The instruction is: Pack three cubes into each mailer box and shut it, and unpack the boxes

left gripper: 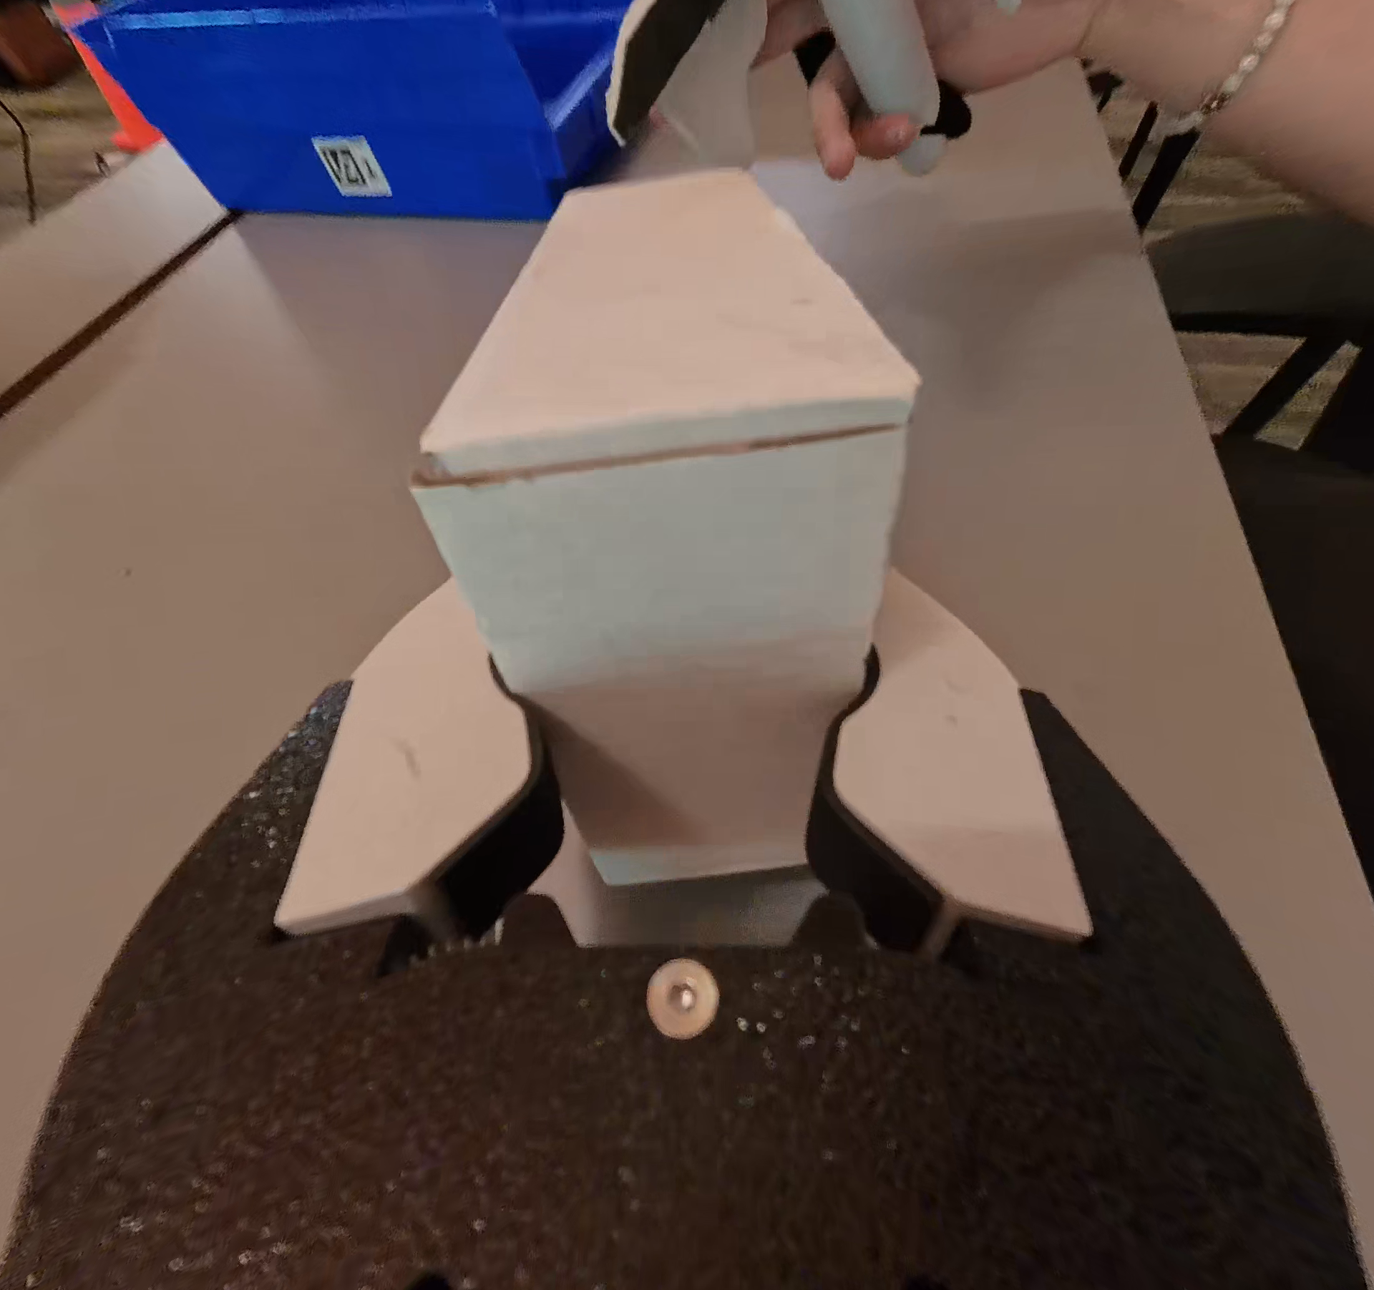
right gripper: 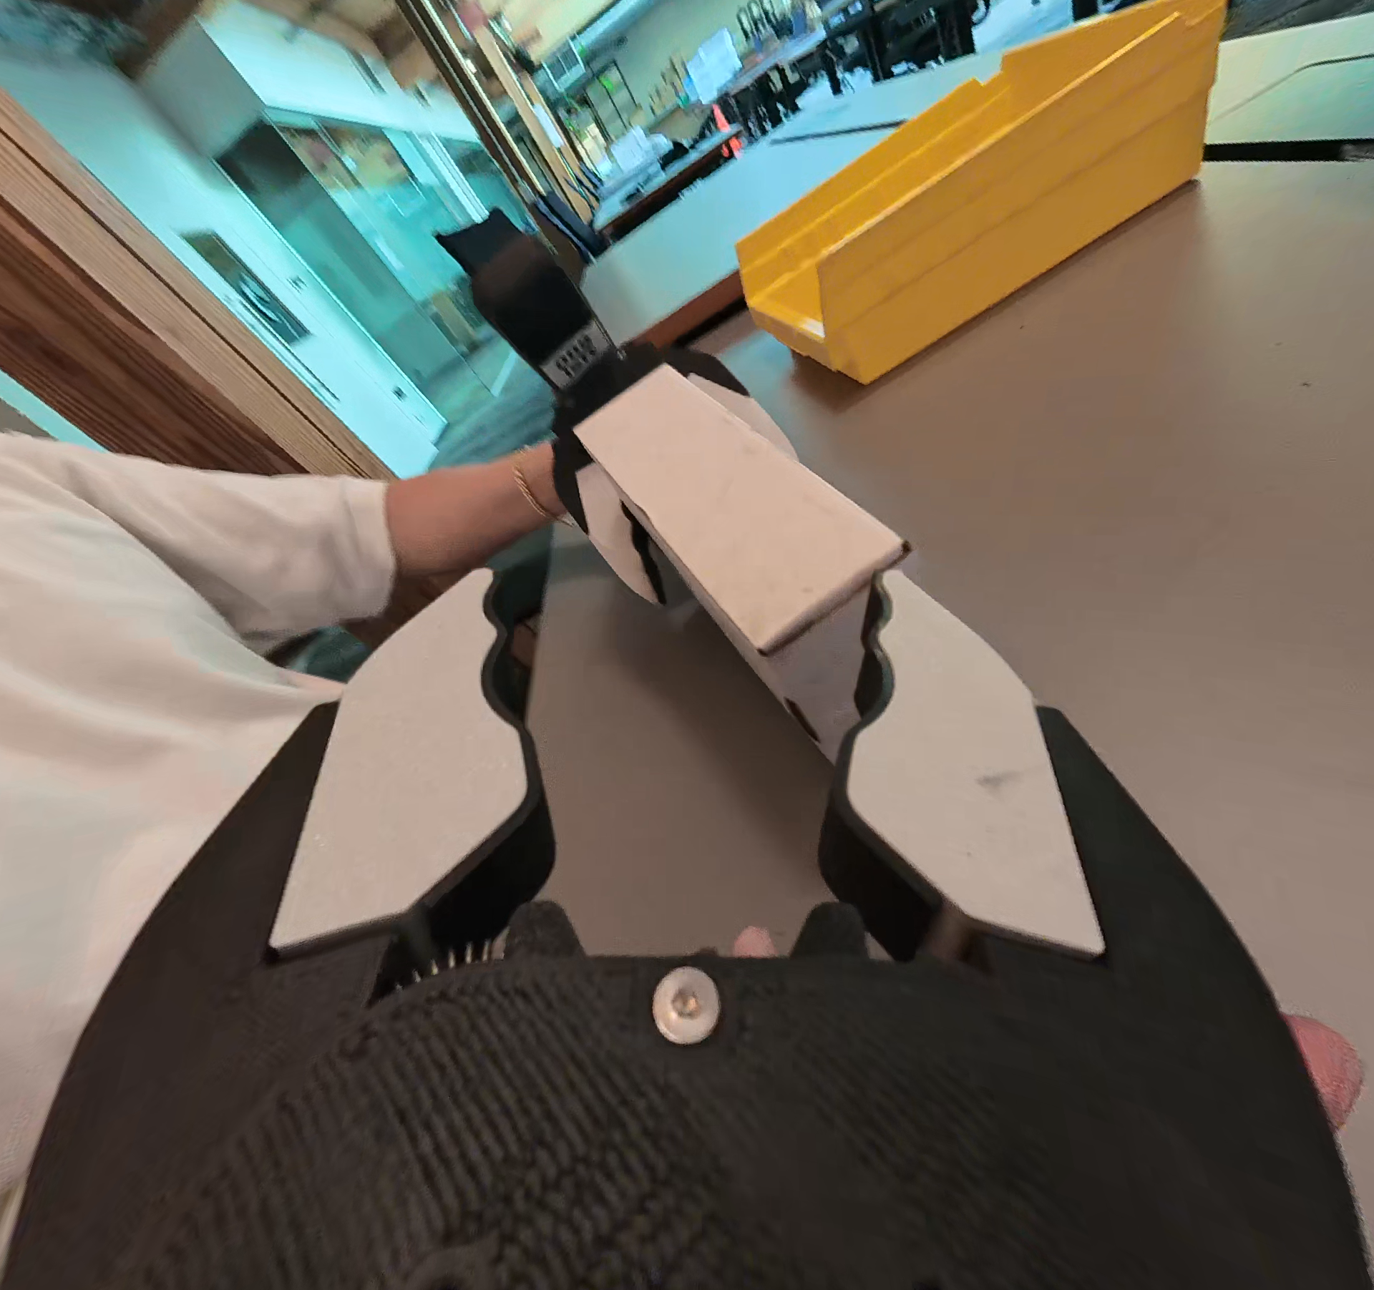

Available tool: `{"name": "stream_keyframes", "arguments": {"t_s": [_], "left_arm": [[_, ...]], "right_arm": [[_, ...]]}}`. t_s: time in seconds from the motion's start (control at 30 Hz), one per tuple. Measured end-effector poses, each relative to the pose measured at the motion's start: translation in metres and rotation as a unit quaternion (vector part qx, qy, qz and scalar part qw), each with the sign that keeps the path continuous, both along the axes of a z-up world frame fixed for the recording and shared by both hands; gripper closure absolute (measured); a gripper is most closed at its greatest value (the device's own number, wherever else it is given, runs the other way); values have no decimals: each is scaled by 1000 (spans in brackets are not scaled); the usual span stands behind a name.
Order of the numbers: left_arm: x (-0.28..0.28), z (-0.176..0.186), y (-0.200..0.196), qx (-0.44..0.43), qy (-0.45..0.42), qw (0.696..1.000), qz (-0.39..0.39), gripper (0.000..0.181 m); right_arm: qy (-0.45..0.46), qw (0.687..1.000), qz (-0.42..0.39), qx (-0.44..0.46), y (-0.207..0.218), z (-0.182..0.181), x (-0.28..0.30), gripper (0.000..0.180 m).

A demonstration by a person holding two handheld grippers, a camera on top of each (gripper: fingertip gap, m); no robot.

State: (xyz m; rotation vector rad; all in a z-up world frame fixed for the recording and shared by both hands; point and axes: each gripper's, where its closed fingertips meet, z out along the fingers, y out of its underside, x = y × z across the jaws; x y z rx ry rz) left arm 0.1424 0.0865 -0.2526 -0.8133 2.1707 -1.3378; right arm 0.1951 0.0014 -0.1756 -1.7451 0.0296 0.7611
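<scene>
A white mailer box point(left gripper: 669, 377) is closed, its lid flat, and sits lengthwise between my left gripper's fingers. My left gripper point(left gripper: 680, 667) is shut on its near end and holds it over the grey table point(left gripper: 223, 511). My right gripper point(left gripper: 669, 87), held by a hand, hovers over the box's far end. In the right wrist view the same box point(right gripper: 729, 511) is tilted, and its near end lies against the inside of my right gripper's right finger point(right gripper: 959, 756). My right gripper point(right gripper: 691, 593) is open and grips nothing. No cubes show.
A blue bin point(left gripper: 334, 87) stands at the back left of the table, with an orange cone point(left gripper: 126, 102) behind it. A yellow bin point(right gripper: 1004, 176) lies on the table beyond the box. The table's right edge point(left gripper: 1160, 332) borders dark chairs. A white sleeve point(right gripper: 186, 548) is at the left. One gripper's finger ends stand about 15 centimetres off the other's.
</scene>
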Motion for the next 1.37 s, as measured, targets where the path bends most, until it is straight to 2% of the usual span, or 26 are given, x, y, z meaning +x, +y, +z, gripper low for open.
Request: {"name": "stream_keyframes", "arguments": {"t_s": [0.27, 0.37, 0.47, 0.63, 0.7, 0.87, 0.93, 1.0, 1.1, 1.2, 1.27, 1.37], "left_arm": [[-2, -22, 20, 5, 84, 996, 7, 100], [-5, -33, 28, 35, 97, 995, -3, 100], [-9, -46, 36, 66, 110, 992, -8, 100], [-10, -49, 43, 88, 118, 989, 13, 100], [-9, -59, 55, 147, 121, 981, 39, 96], [-8, -56, 54, 159, 100, 981, 43, 96], [-8, -57, 56, 163, 111, 979, 55, 95], [-12, -55, 60, 168, 124, 976, 65, 96], [-20, -32, 76, 177, 97, 976, 87, 96], [-22, 23, 75, 151, 36, 980, 123, 97], [-20, 57, 49, 163, -23, 980, 113, 109], [-12, 79, 7, 277, -100, 951, 96, 137]], "right_arm": [[-120, 993, 4, -19, 20, -36, 0, 87], [-192, 981, 1, -25, 32, -52, 4, 81], [-235, 972, 16, -9, 41, -61, 2, 84], [-207, 977, 45, -3, 55, -71, -4, 86], [-196, 979, 59, 21, 60, -66, -8, 86], [-160, 981, 103, 31, 70, -62, -13, 84], [-154, 979, 132, 26, 70, -64, -21, 106], [-162, 978, 129, 26, 73, -65, -22, 107], [-168, 977, 126, 27, 73, -65, -23, 108], [-179, 976, 123, 28, 71, -66, -26, 109], [-176, 976, 122, 26, 72, -66, -26, 109], [-180, 976, 120, 26, 72, -67, -26, 109]]}}
